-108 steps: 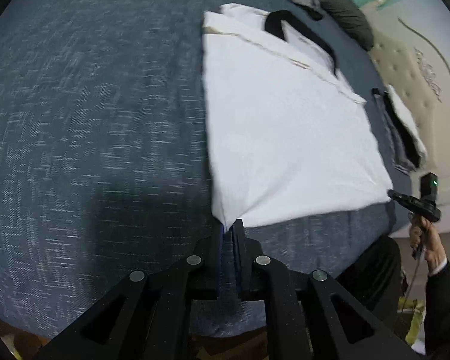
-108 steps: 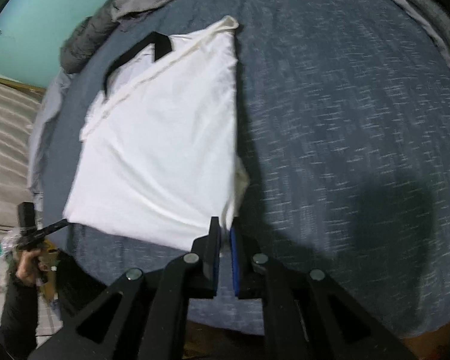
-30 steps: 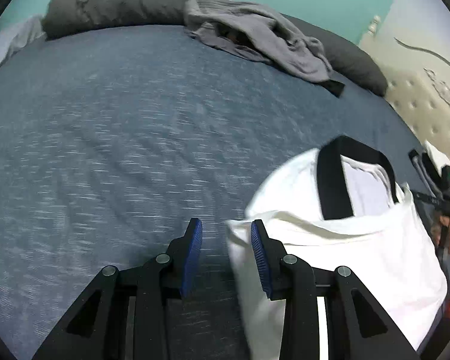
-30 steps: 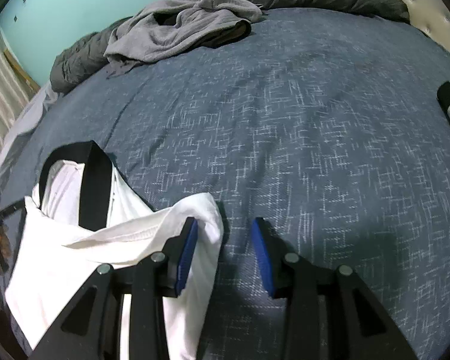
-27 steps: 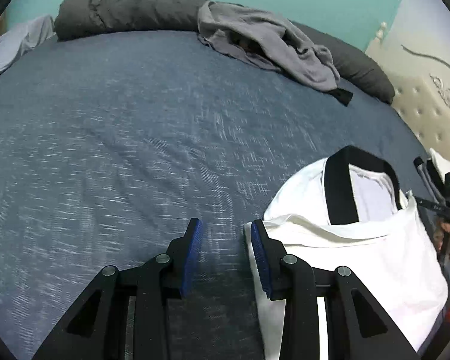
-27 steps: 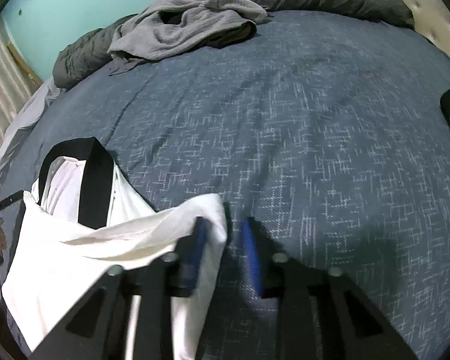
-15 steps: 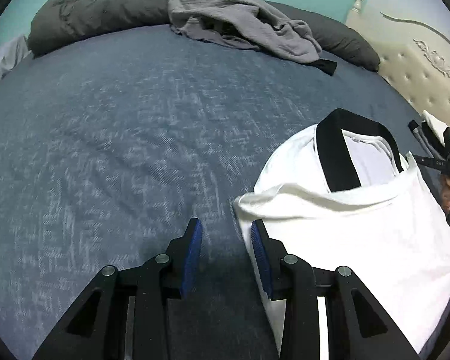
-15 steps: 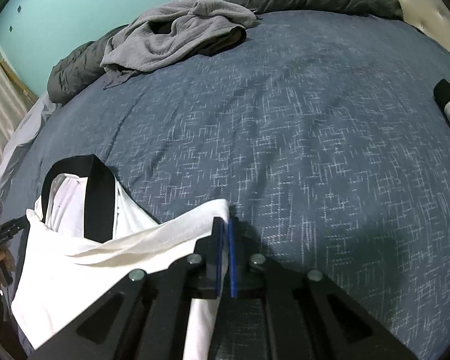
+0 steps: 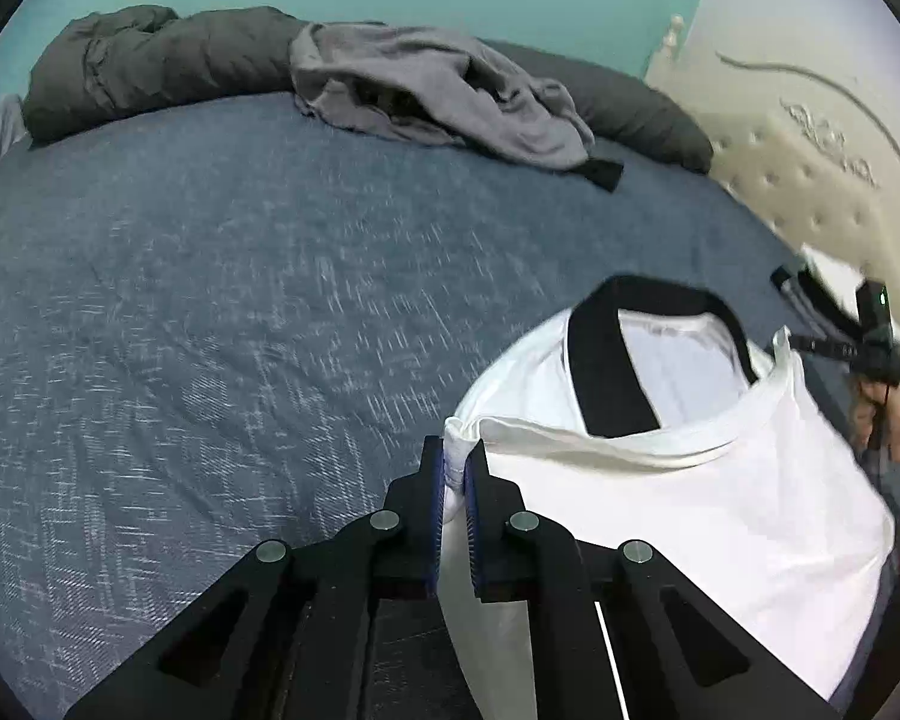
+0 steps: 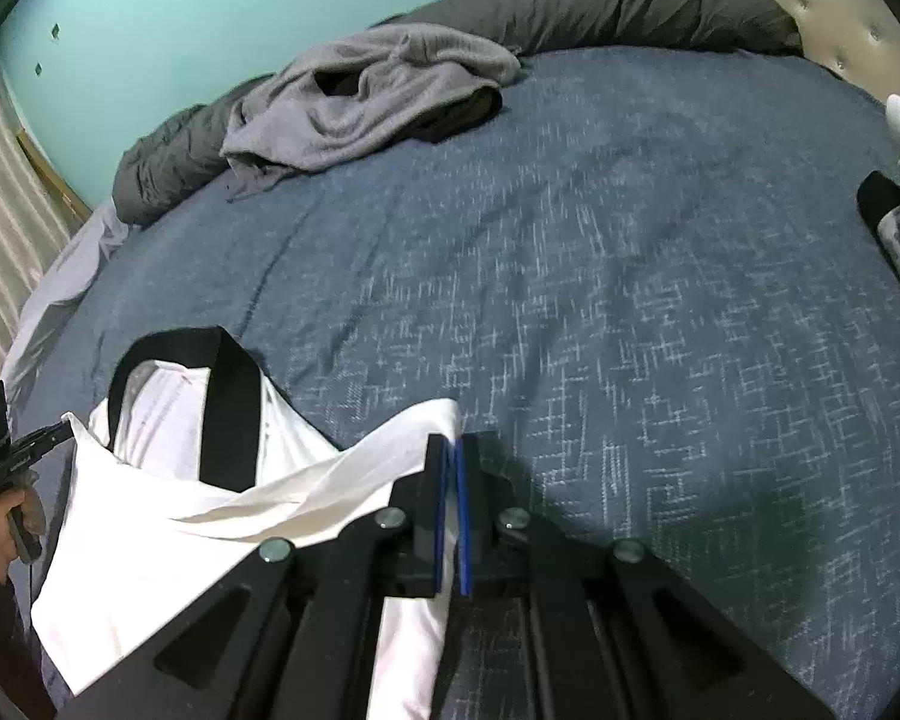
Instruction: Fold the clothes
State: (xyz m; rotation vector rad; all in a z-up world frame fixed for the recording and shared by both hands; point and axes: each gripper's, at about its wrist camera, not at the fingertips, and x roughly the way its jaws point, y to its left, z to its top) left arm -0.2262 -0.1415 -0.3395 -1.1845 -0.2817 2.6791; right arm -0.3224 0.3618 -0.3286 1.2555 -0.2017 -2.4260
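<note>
Two views, one garment. Left wrist view: the left hand-held gripper (image 9: 456,468) is clenched on a corner of the white shirt (image 9: 690,510), with cloth bunched between its blue pads. From that corner the shirt runs toward the right of the frame and on to lower right, lying on the blue bed (image 9: 240,300). Its black collar (image 9: 606,372) sits just above the folded-up hem, centre right. The right hand-held gripper (image 9: 804,343) shows small at the right edge, tips against the opposite corner. A grey garment (image 9: 438,96) lies heaped at upper centre, well apart.

Right wrist view: the right hand-held gripper (image 10: 448,468) is closed, pads nearly together with a sliver of white cloth between them; judged to be grasping the shirt's (image 10: 168,534) near corner. The shirt spreads toward lower left, collar (image 10: 228,414) at left of centre. The left hand-held gripper (image 10: 63,427) appears at the far left edge.

Key relation: the doubled hem spans from one gripper to the other, each holding its own end; neither is nearer. Fold stage not settled by these frames.
</note>
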